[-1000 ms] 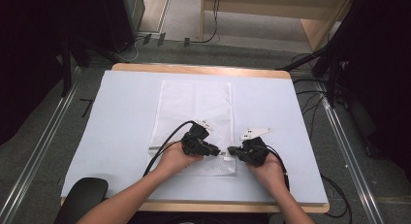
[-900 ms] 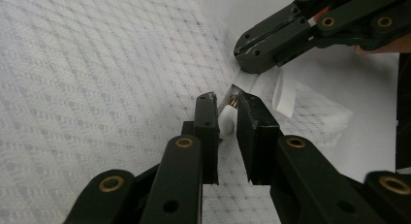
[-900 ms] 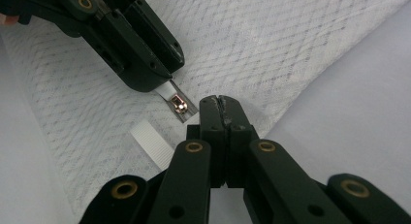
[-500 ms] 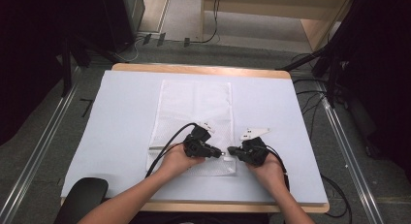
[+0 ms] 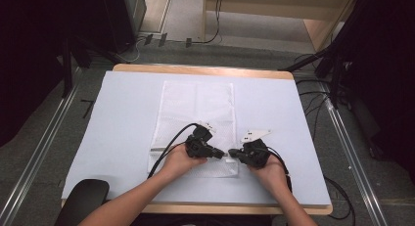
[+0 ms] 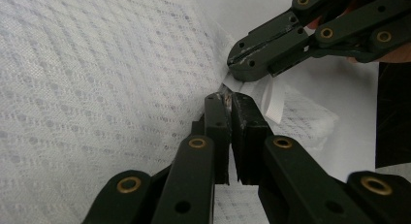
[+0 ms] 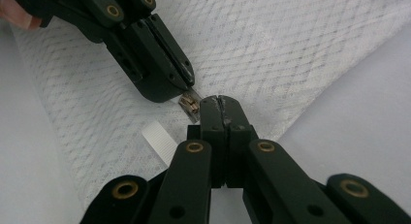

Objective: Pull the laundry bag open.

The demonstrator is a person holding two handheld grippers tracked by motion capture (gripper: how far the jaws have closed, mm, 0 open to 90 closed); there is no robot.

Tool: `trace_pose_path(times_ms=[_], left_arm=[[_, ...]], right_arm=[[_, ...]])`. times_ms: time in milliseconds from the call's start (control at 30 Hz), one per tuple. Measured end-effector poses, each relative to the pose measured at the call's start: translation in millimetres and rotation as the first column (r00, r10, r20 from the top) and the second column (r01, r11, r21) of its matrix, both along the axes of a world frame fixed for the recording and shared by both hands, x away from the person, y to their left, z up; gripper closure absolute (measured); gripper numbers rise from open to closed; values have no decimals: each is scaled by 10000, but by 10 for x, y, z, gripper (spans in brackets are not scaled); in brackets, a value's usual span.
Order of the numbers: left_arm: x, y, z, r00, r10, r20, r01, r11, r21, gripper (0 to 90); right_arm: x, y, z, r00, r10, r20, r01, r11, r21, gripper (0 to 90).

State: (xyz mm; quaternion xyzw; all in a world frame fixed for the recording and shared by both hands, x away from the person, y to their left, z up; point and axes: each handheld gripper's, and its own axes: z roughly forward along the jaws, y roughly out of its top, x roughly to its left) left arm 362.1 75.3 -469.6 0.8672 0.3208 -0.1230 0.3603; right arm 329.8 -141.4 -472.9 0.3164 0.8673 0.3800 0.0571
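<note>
Overhead, a white mesh bag lies flat on the pale cover of the table, running from just short of the far edge down toward the near edge, roughly centred between the side edges. Both of the person's hands sit over the bag's near end. The left gripper and the right gripper point at each other, tips almost touching, at the bag's near right corner. A black cable trails from the left gripper across the mesh toward the near edge.

Next, the left gripper view: its own jaws are pressed together on a small metal zipper pull at the bag's edge. The right gripper comes in from the upper right, its jaws closed on white fabric just above, beside a ribbed white tab.

Finally, the right gripper view: its jaws stand fully together at the bag's edge, pinching the fabric. The left gripper reaches in from the upper left, clamped on the brassy zipper pull, which sits just beside the right tips. The white tab lies on the mesh nearby.
</note>
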Motion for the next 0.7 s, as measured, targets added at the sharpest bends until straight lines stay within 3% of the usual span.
trace_pose_path(times_ms=[100,300,433,700], left_arm=[[28,-1,20,9997,-147,-173,150,9997,167,879],[60,21,21,9987,-116,-487,117,9999,26,882],[59,19,37,9990,-175,-412,181,9997,138,882],[81,47,41,9973,-178,-714,192,9996,193,885]], right_arm=[[-5,-3,-4,9999,93,68,-93,10000,-8,900],[-5,-1,-7,9995,245,201,-244,9997,-66,900],[-3,1,-10,9993,305,220,-304,9995,-46,900],[-7,11,-15,9993,321,203,-320,9995,-25,900]])
